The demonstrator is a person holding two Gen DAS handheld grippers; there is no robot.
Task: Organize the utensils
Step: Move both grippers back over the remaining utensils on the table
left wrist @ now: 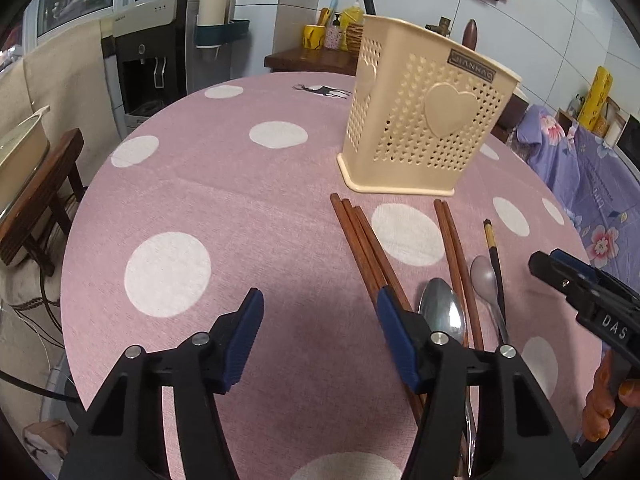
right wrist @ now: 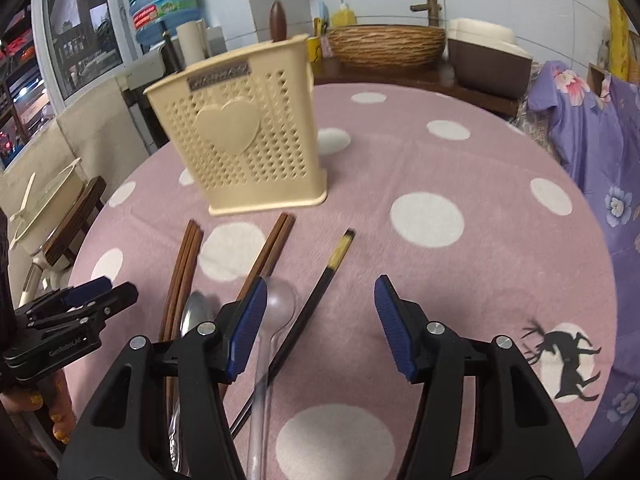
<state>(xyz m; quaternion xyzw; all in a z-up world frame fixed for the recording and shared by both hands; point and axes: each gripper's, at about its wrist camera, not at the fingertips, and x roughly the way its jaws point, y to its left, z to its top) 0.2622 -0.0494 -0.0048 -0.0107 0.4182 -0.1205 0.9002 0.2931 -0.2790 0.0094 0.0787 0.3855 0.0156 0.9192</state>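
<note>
A cream perforated utensil holder (left wrist: 424, 120) (right wrist: 244, 148) stands upright on the pink dotted tablecloth (left wrist: 224, 200) (right wrist: 460, 152). In front of it lie several brown chopsticks (left wrist: 364, 248) (right wrist: 184, 268), a black chopstick with a yellow band (left wrist: 493, 248) (right wrist: 320, 292), a shiny metal spoon (left wrist: 442, 312) (right wrist: 196, 312) and a paler spoon (left wrist: 484, 274) (right wrist: 280, 300). My left gripper (left wrist: 320, 320) hovers open just left of the chopsticks, nothing between its fingers. My right gripper (right wrist: 320, 308) is open above the black chopstick, pads clear of it. Each gripper shows at the edge of the other's view: the right gripper (left wrist: 580, 292), the left gripper (right wrist: 72, 312).
A wooden stool with a cream pot (left wrist: 24, 160) stands left of the table. A water dispenser (left wrist: 156, 52), a woven basket (right wrist: 384, 44) and a side table sit behind. Purple floral fabric (right wrist: 600, 152) hangs at the right. A person's fingers (left wrist: 604, 400) grip the right tool.
</note>
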